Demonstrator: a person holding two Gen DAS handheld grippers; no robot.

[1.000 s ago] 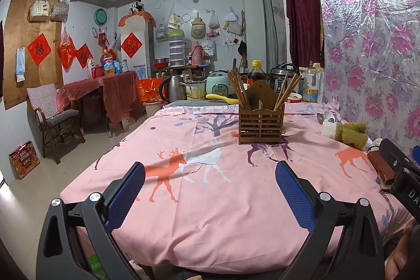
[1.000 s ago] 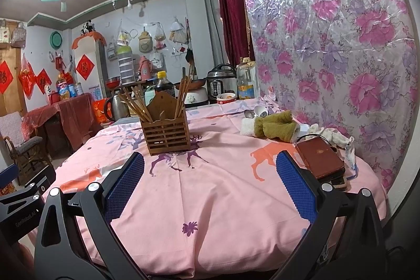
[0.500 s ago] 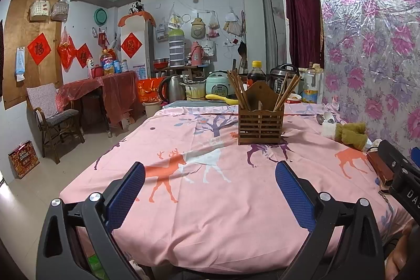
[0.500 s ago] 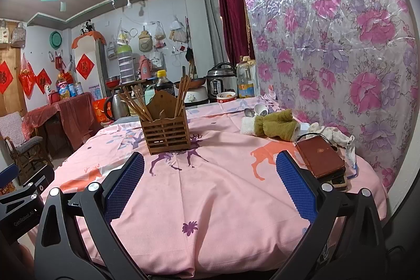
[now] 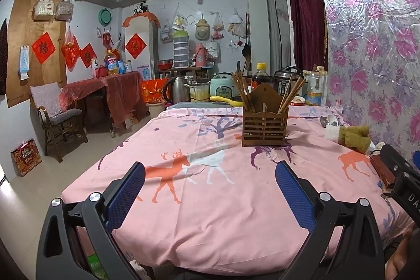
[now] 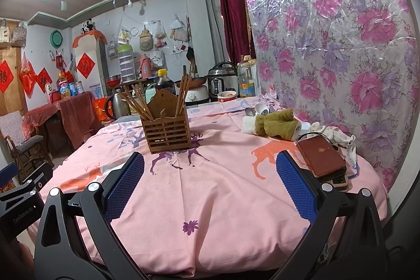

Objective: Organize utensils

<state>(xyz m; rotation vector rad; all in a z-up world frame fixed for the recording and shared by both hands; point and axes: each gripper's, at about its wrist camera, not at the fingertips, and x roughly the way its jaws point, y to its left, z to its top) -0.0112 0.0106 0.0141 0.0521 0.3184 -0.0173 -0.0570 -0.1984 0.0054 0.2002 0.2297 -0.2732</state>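
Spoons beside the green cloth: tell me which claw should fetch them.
Right, probably. The spoons lie by the floral wall, on the right claw's side of the wooden holder. From the left claw they sit far right, beyond the holder. Both claws are open and empty.

Table (image 6: 223, 201), pink deer cloth: wooden chopstick holder (image 6: 166, 134), towel (image 6: 275, 125), brown wallet (image 6: 323, 155).

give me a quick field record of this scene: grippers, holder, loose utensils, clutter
left gripper: open, empty, short of the table's near edge
right gripper: open, empty, over the near edge
holder: wooden, upright mid-table, two compartments
chopsticks: in both compartments, leaning outward
spoons: loose on the cloth by the wall, beyond the towel
wallet: right of the table, near the wall
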